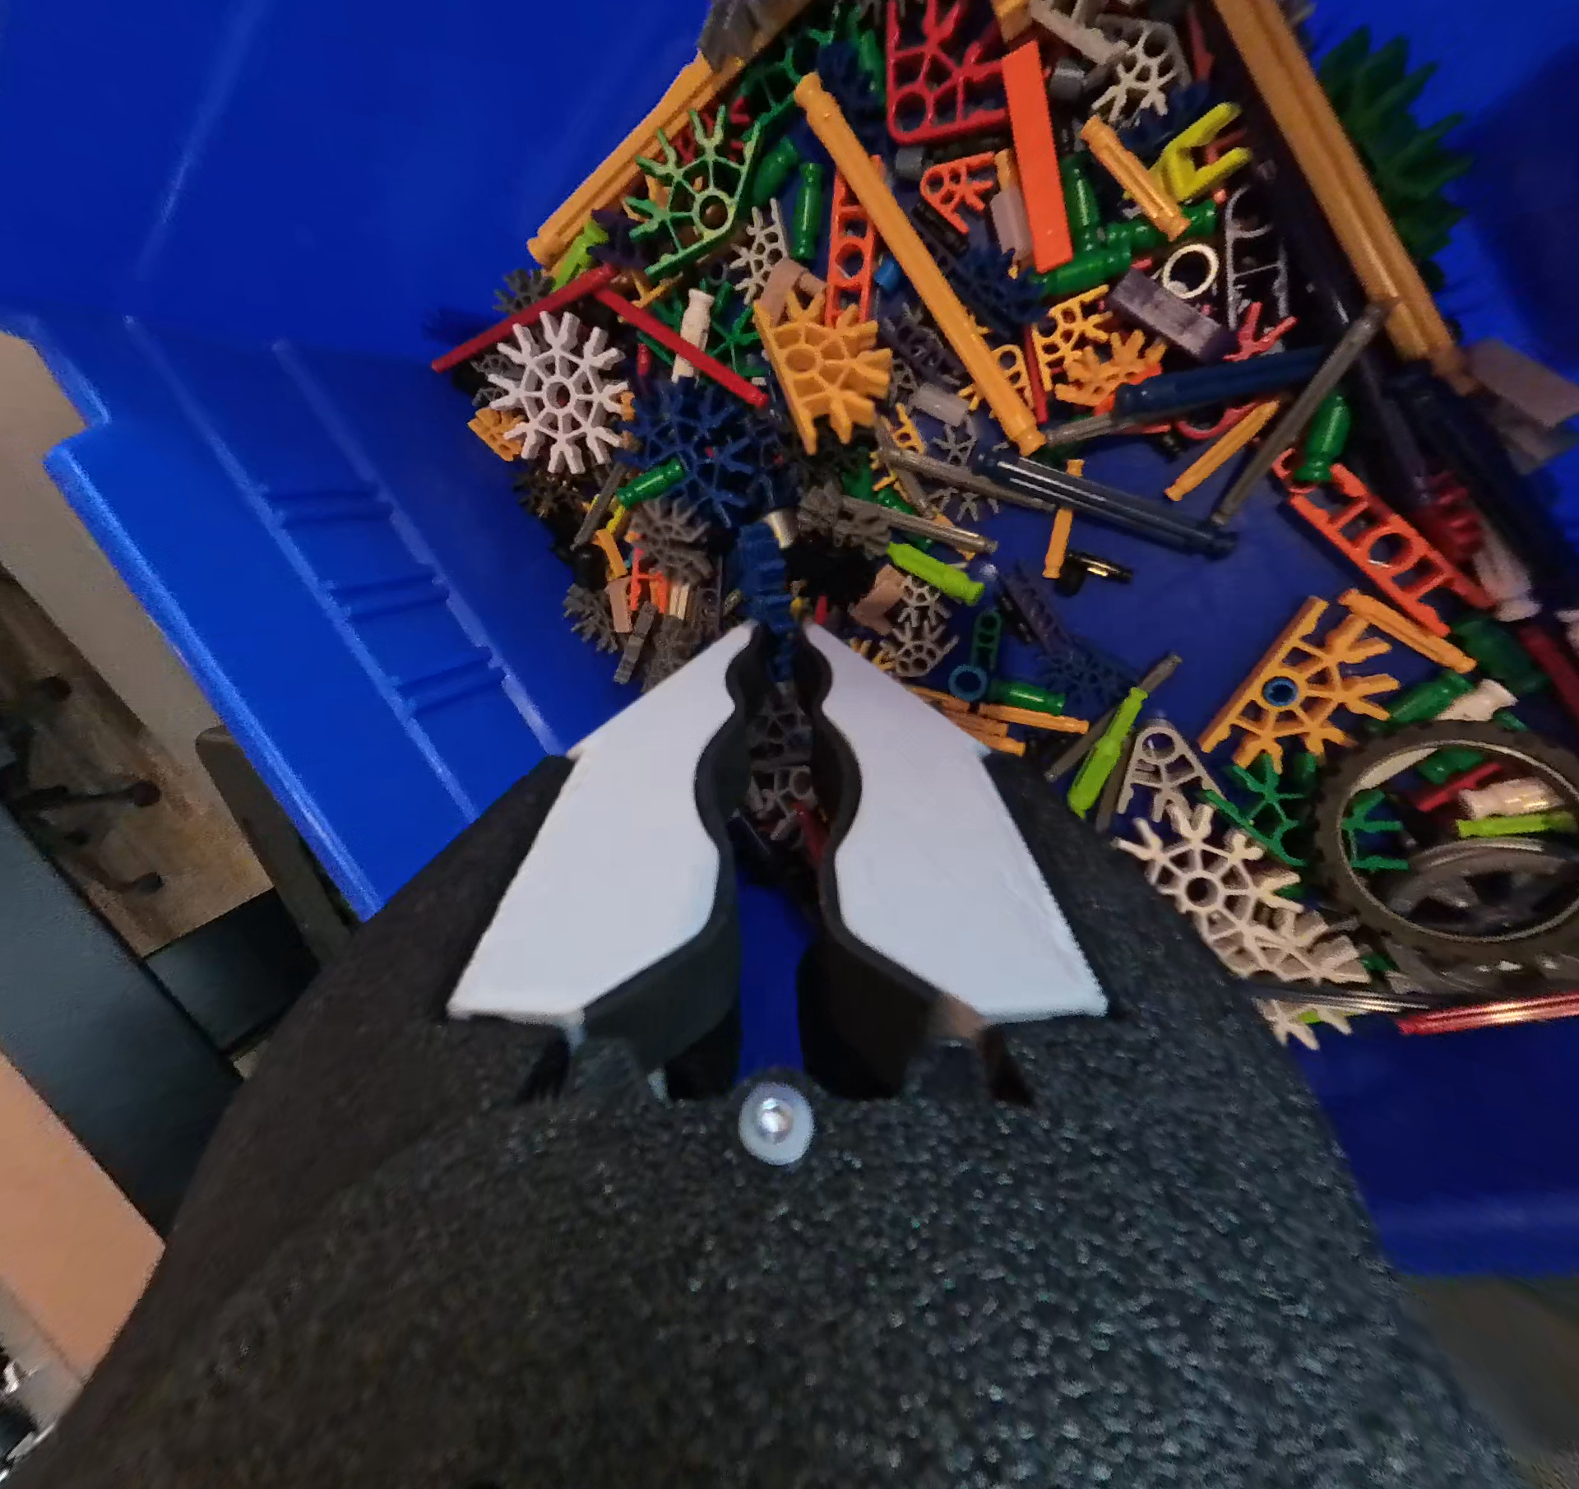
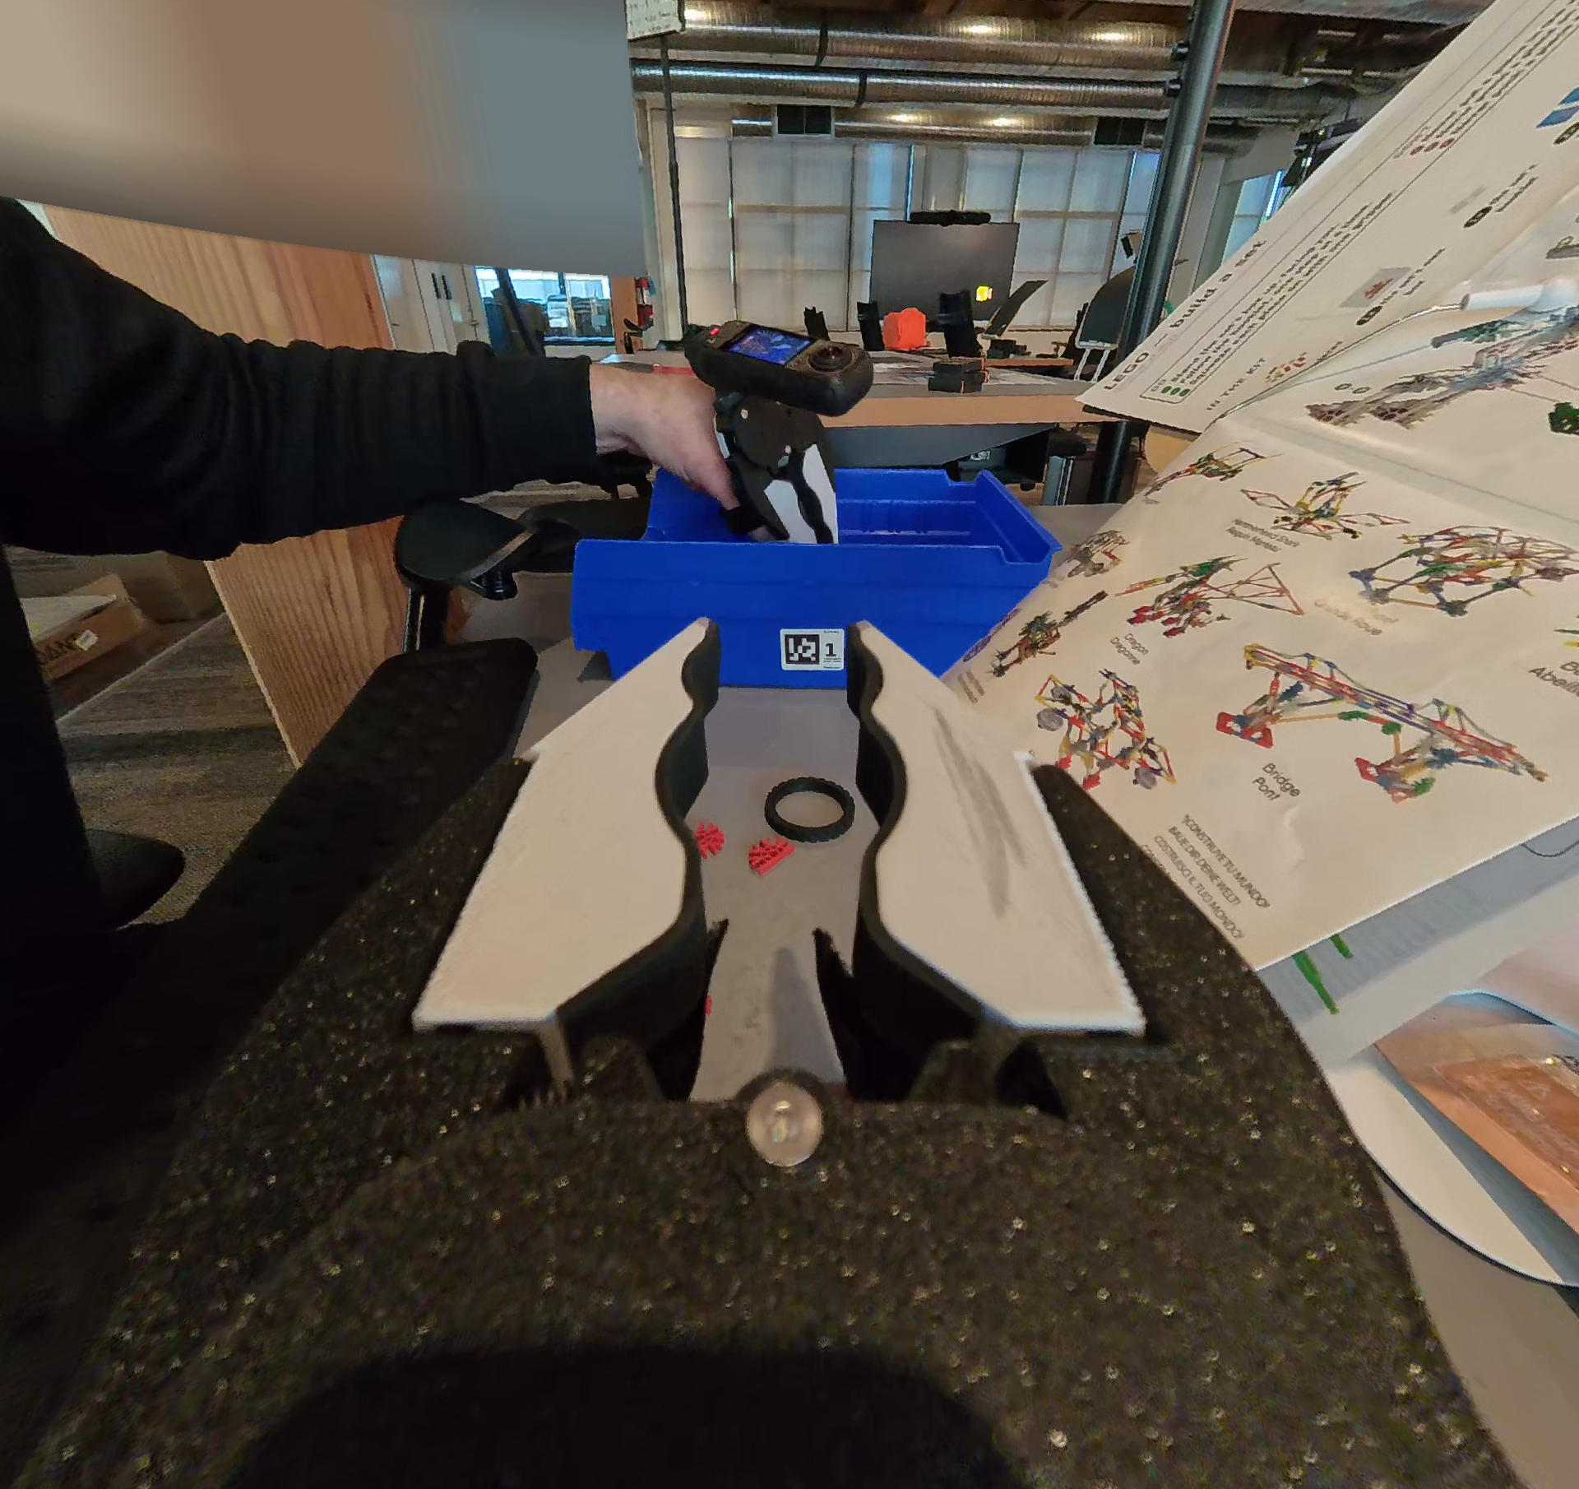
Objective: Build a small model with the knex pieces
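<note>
The left tongs (image 1: 779,636) reach down into a blue bin (image 1: 282,268) and are clenched at the tips on one dark blue toothed piece (image 1: 763,585) that stands up out of the jumble of construction-toy parts (image 1: 983,320) heaped from 12 to 3 o'clock of the tips. Among that heap, one white snowflake connector (image 1: 560,391) lies at 10 o'clock of the tips, one long yellow rod (image 1: 918,264) runs aslant at 1 o'clock, and one black tyre (image 1: 1452,841) sits at 3 o'clock near the bin's edge; the smaller rods and connectors are too many and too tangled to count. In the right wrist view the left tongs (image 2: 795,525) dip into the same bin (image 2: 803,593), held by one hand (image 2: 662,431) in a dark sleeve (image 2: 282,439). The right tongs (image 2: 782,636) hang released over the grey worktop (image 2: 777,730), jaws well apart and holding nothing. Seen between their jaws, three loose parts lie on the worktop: one black tyre ring (image 2: 808,811) and two red connectors (image 2: 771,855), the ring at 1 o'clock of the pair. At 3 o'clock of the right tongs one large instruction sheet (image 2: 1282,679) with pictured models is propped aslant, and one white tag (image 2: 812,650) sits on the bin's near wall.
</note>
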